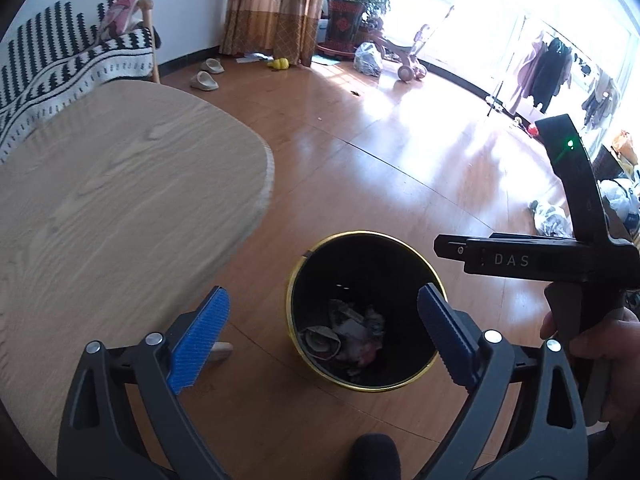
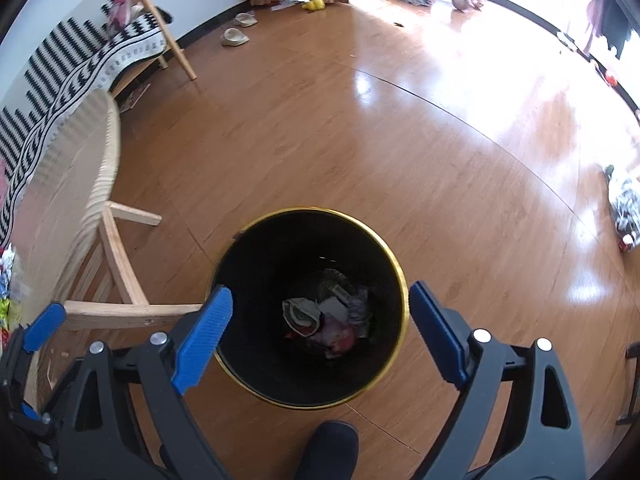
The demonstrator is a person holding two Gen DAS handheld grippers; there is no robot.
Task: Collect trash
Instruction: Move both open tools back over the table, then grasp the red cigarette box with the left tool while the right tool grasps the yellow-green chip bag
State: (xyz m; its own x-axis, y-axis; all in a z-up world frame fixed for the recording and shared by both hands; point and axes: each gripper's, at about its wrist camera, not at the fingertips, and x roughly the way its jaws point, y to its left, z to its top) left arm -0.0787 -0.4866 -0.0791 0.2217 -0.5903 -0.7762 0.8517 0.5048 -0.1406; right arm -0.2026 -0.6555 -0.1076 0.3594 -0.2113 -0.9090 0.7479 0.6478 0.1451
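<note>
Black gold-rimmed bin (image 2: 256,368) holds crumpled trash (image 2: 326,318) at its bottom.

Bin on the floor, beside the tabletop

The bin (image 2: 310,308) stands on the floor (image 2: 360,140) with crumpled trash (image 2: 324,320) in its bottom. The tabletop (image 1: 120,200) lies to its left; a sofa (image 1: 52,60) stands behind that. Slippers (image 1: 206,74) lie far behind by the wall. Both tools hang above the bin, left tool (image 1: 324,320) and right tool (image 2: 320,320).
</note>
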